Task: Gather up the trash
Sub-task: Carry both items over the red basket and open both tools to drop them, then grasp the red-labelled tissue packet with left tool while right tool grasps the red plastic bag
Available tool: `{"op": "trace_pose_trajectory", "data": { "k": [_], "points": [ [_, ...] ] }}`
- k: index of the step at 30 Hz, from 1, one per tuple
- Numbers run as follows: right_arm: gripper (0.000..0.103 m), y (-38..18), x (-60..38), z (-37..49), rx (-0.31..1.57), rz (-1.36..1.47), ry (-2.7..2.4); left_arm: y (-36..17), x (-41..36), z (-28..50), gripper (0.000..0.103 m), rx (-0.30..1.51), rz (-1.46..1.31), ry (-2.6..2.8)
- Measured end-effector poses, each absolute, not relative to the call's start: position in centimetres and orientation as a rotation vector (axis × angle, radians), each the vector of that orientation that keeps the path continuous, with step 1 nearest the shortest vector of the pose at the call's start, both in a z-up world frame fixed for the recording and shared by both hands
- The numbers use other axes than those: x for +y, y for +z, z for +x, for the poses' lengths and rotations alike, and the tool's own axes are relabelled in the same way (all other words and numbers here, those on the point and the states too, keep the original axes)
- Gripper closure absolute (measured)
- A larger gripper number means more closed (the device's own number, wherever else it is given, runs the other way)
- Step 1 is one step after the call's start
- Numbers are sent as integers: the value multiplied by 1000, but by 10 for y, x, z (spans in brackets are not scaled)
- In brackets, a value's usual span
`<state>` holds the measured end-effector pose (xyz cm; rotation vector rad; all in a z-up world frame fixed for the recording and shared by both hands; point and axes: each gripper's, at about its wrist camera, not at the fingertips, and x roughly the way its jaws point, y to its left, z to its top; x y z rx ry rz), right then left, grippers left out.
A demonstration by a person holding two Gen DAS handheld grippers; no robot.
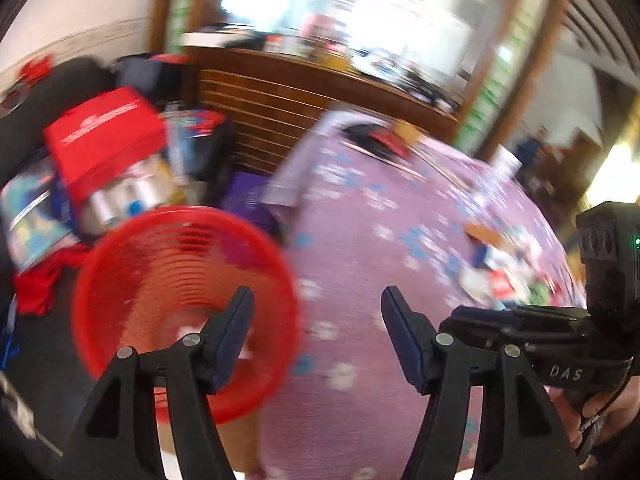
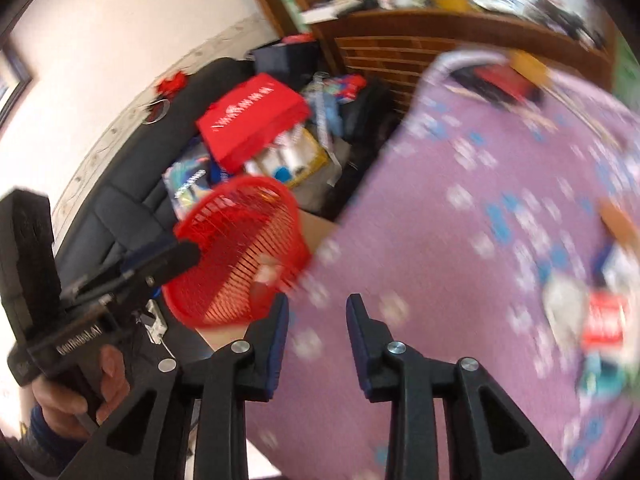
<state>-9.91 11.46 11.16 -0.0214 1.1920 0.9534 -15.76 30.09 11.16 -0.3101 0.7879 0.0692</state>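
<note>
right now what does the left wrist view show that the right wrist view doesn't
Only the left wrist view: the left gripper from behind, jaws open and empty, and the right gripper's black body at the right edge.

Only the right wrist view: the right gripper from behind, jaws open and empty, and a hand holding the left gripper's handle.

Both: the red plastic mesh basket beside the table edge, the purple flowered tablecloth, blurred scraps of trash on it, and the red box.
</note>
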Motion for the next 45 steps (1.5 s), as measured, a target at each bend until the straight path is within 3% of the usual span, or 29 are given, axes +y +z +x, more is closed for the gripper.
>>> {"op": "trace_pose_trajectory", "data": {
  "k": [4, 11, 21, 28, 29, 31, 32, 33, 45],
  "points": [
    [71, 105, 45, -98, 1214, 76, 823, 112, 247, -136, 37, 809, -218, -59],
    [66, 101, -73, -93, 1221, 225, 585, 108, 145, -97, 16, 836, -10, -258],
    [62, 109, -184, -101, 1188, 322, 401, 69, 36, -32, 16, 857, 454, -327],
    [60, 111, -230, -107, 1172, 385, 351, 44, 27, 10, 16, 917, 425, -413],
    [60, 110, -236, -106, 1172, 393, 349, 41, 26, 14, 17, 932, 416, -414],
    [60, 109, -244, -103, 1170, 401, 350, 36, 24, 19, 34, 947, 380, -431],
    [60, 108, -246, -100, 1169, 401, 351, 33, 25, 21, 53, 966, 352, -427],
    [60, 108, -248, -97, 1168, 401, 350, 30, 24, 22, 64, 983, 326, -414],
    [60, 98, -226, -14, 1080, 155, 360, 67, 43, -51, 64, 916, 96, -251]
  ]
}}
